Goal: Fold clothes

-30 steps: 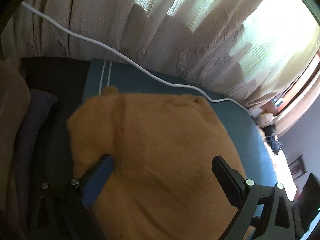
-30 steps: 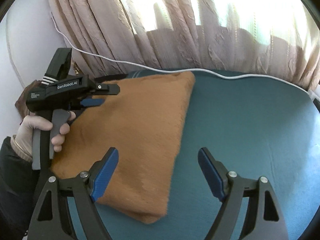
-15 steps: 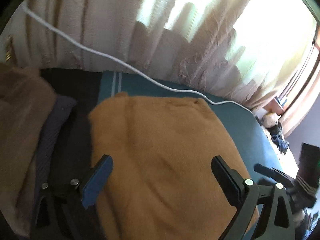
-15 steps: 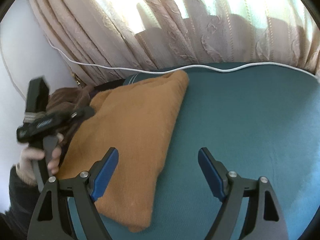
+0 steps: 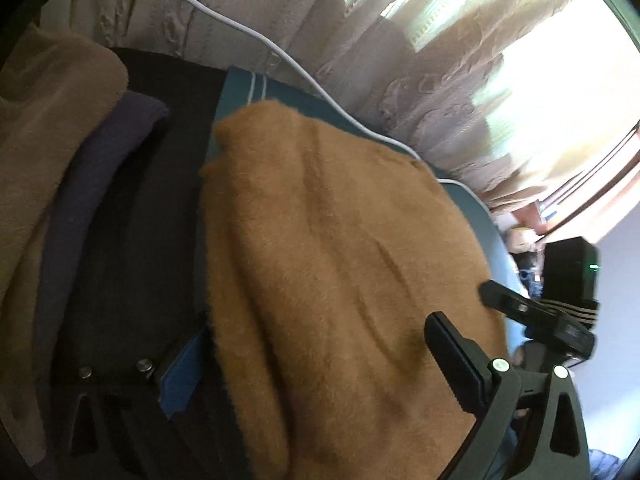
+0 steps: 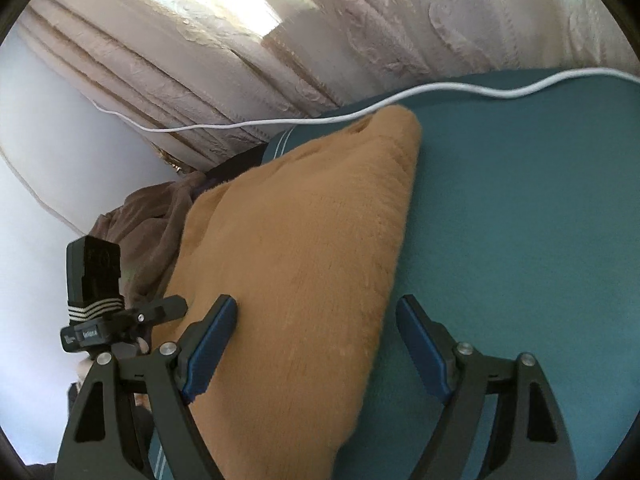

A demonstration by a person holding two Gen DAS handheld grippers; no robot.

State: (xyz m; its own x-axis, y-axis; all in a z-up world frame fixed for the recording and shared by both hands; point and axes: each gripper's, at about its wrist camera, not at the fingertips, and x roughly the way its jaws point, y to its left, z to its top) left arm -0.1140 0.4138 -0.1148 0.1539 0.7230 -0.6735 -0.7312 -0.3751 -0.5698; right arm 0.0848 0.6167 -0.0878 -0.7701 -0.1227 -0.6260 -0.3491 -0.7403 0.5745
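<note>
The right gripper (image 6: 316, 348) has its fingers (image 6: 212, 344) spread wide, straddling the near end of the folded tan fleece garment (image 6: 304, 248) without pinching it. The left gripper (image 5: 312, 372) is likewise spread over the same garment, fingers (image 5: 452, 356) apart, seemingly poised to square or lift it. The garment lies on the teal bed cover (image 6: 520, 220), centre-left of frame. A white cable (image 6: 440, 92) runs along the cream curtain (image 6: 320, 40) behind; a brown and dark clothes pile (image 5: 52, 128) waits at upper left.
</note>
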